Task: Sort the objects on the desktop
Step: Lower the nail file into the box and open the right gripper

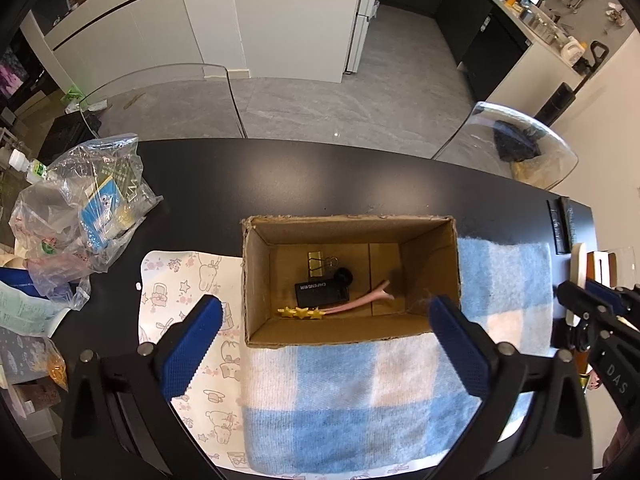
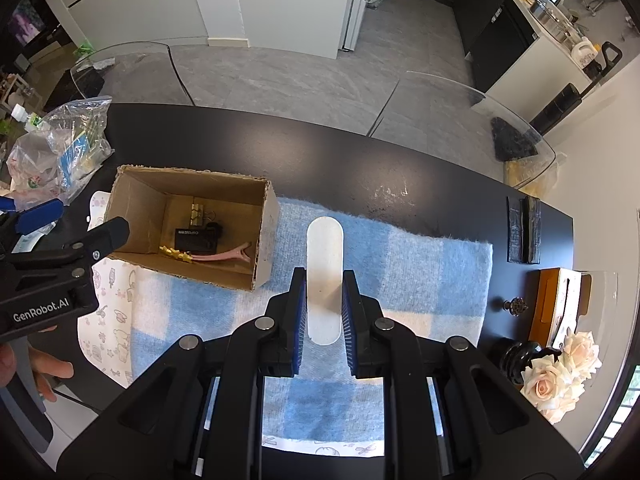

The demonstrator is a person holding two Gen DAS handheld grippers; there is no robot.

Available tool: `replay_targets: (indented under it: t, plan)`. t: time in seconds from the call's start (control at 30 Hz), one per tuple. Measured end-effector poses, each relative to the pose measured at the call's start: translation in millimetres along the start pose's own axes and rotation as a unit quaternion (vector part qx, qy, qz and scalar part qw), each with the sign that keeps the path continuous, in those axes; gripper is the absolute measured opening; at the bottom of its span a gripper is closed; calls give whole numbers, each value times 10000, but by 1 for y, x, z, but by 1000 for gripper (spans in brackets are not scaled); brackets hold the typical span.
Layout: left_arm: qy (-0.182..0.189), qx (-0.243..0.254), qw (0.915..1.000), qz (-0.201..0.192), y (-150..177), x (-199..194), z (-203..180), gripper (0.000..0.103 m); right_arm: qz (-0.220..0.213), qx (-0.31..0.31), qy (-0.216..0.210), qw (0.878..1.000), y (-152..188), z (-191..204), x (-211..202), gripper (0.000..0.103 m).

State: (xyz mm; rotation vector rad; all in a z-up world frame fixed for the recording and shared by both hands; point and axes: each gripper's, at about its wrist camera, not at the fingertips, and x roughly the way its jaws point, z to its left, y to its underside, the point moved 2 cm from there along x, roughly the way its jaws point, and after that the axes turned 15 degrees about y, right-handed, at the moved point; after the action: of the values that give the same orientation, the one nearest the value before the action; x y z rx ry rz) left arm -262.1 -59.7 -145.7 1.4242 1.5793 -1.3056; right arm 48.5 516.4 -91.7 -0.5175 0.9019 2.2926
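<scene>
An open cardboard box [image 1: 432, 268] [image 2: 268, 236] stands on a blue-and-white checked cloth [image 1: 344, 392] [image 2: 420, 276]. Inside lie a gold binder clip [image 1: 318, 262], a black rectangular object [image 1: 322, 293] and a pink hair clip with yellow stars [image 1: 340, 306] [image 2: 216, 257]. My left gripper [image 1: 326, 312] is open and empty, just in front of the box. My right gripper [image 2: 324, 280] is shut on a flat white oblong case [image 2: 325, 276] [image 1: 576, 276], held above the cloth to the right of the box.
Clear plastic bags with packets [image 1: 88, 208] [image 2: 64, 148] lie at the left on the black table [image 1: 320, 172]. A patterned white sheet [image 1: 180, 292] lies under the cloth. A wooden box [image 2: 556, 304], dark knobs [image 2: 520, 358] and pale roses [image 2: 560, 376] stand at the right.
</scene>
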Motion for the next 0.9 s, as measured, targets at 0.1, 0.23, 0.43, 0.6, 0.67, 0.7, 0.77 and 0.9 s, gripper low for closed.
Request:
replay_targets:
  t: [0.1,0.23,0.43,0.6,0.67,0.7,0.77,0.9]
  plan:
    - [-18,-38,10000,1,3,-4,6,103,-45,-13,-34,10000,-2,7,-4,16]
    - [-24,-90,9999,-47,5,-12,16,103,-68,-72,-61,9999,-6,20,-6,16]
    - [-80,-263,9996,-110,9,-25,46,103,-153,-265,-57,9995,-14,51,-12,16]
    - [-225,-426,9987,-187,12,-36,73,103,-162,-372,-155,9991,-23,76,-11,16]
    - [-269,-492,9982,-211,13,-40,84,103,-163,-406,-187,9989,-26,85,-10,17]
    - [-290,-524,9980,-222,13,-41,89,103,-168,-419,-196,9988,-27,89,-10,17]
    - [-294,-580,9976,-238,14,-43,98,103,-177,-445,-215,9986,-30,97,-9,17]
    - [-261,-609,9974,-295,15,-47,108,103,-167,-478,-240,9984,-33,109,-9,17]
